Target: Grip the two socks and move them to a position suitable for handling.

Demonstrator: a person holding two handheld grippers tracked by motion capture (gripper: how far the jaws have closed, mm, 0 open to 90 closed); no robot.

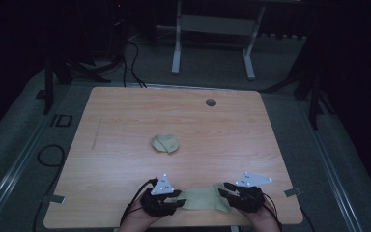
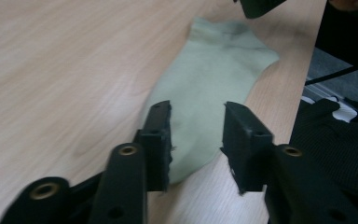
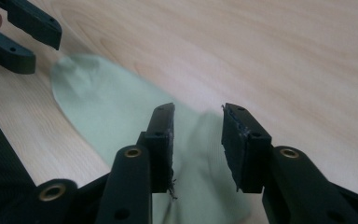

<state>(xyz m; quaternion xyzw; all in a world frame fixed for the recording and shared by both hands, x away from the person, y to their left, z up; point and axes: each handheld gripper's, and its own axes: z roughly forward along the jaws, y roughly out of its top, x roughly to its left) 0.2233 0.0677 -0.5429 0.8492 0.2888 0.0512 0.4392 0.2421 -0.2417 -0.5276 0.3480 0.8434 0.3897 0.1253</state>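
Flat pale-green fabric sock lying on wooden bench at near edge, left claw released over one end, right claw released over other, balled pale-green sock mid-bench, no legible writing.

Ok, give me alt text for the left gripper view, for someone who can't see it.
The left gripper hangs over one end of a pale green sock lying flat on the wooden table, its two black jaws apart with the cloth showing in the gap between them. The sock stretches away towards the right gripper at the top edge, close to the table's near edge.
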